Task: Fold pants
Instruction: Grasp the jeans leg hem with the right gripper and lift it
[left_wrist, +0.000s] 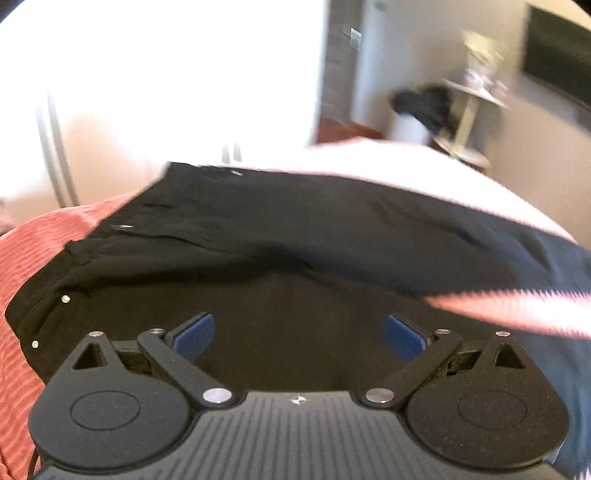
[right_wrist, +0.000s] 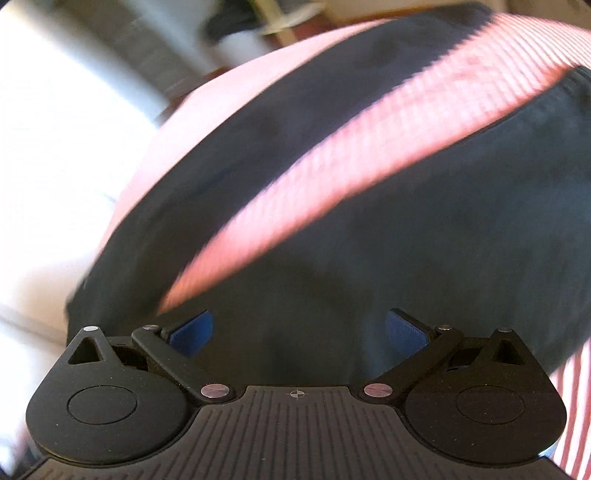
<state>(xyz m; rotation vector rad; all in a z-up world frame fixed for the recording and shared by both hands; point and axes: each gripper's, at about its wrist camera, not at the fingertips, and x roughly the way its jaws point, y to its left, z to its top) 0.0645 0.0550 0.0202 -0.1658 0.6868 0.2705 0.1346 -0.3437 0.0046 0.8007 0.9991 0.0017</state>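
The left gripper has its blue fingers spread wide, and nothing is between them. Directly ahead of them, at 12 o'clock, lie the black pants, flat on a bed with a pink ribbed cover. The waist end with small metal rivets is at 9 to 10 o'clock, and the legs run away toward 3 o'clock. A strip of the pink cover shows at 3 o'clock, between the two legs.

The right gripper also has its blue fingers wide apart and empty. The pants fill the view in front of it; the picture is blurred. A pink strip of the cover runs from 8 o'clock to 2 o'clock between the two legs.

Beyond the bed, at 1 o'clock in the left view, stands a small side table, and dark clothing hangs just beside it.
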